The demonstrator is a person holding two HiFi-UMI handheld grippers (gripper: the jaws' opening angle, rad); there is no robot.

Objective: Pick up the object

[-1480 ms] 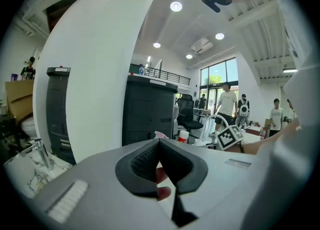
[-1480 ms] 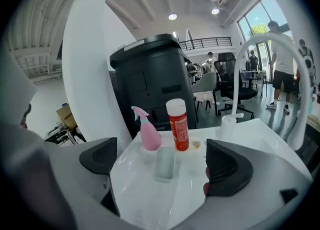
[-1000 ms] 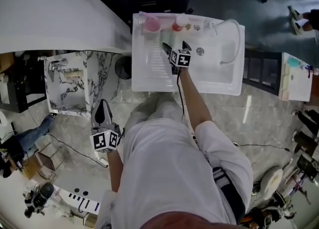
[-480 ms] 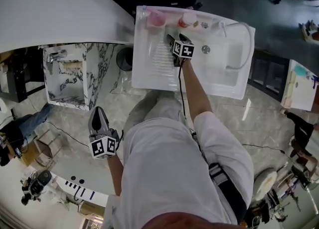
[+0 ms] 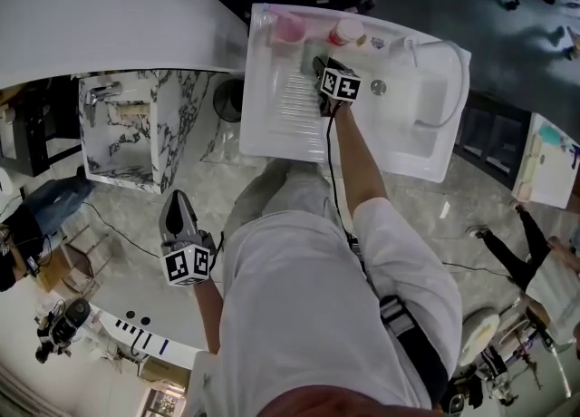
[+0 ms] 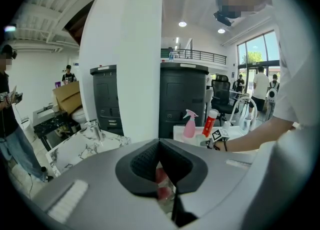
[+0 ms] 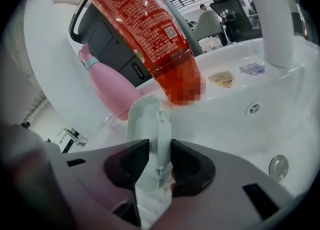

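Note:
A pale green plastic case [image 7: 146,121] stands on edge on the white sink unit [image 5: 272,148], in front of a red bottle [image 7: 145,19] and a pink spray bottle [image 7: 107,86]. My right gripper [image 7: 159,150] reaches to the back of the unit [image 5: 322,69]. Its jaws are closing with the case between them, and both pads touch the case's sides. In the head view the case is hidden behind that gripper. My left gripper [image 5: 179,202] hangs low at the person's left side, far from the sink, its jaws together [image 6: 159,146] on nothing.
The white faucet [image 5: 435,53] arches over the basin at the right, with a drain [image 7: 278,166] below it. A ribbed draining board [image 5: 294,107] lies left of the right gripper. A marble-topped stand [image 5: 122,143] is to the left, and people stand around the room.
The right gripper's jaws have come in from wide apart to narrow around the case at the back of the sink. The left gripper has stayed low at the side.

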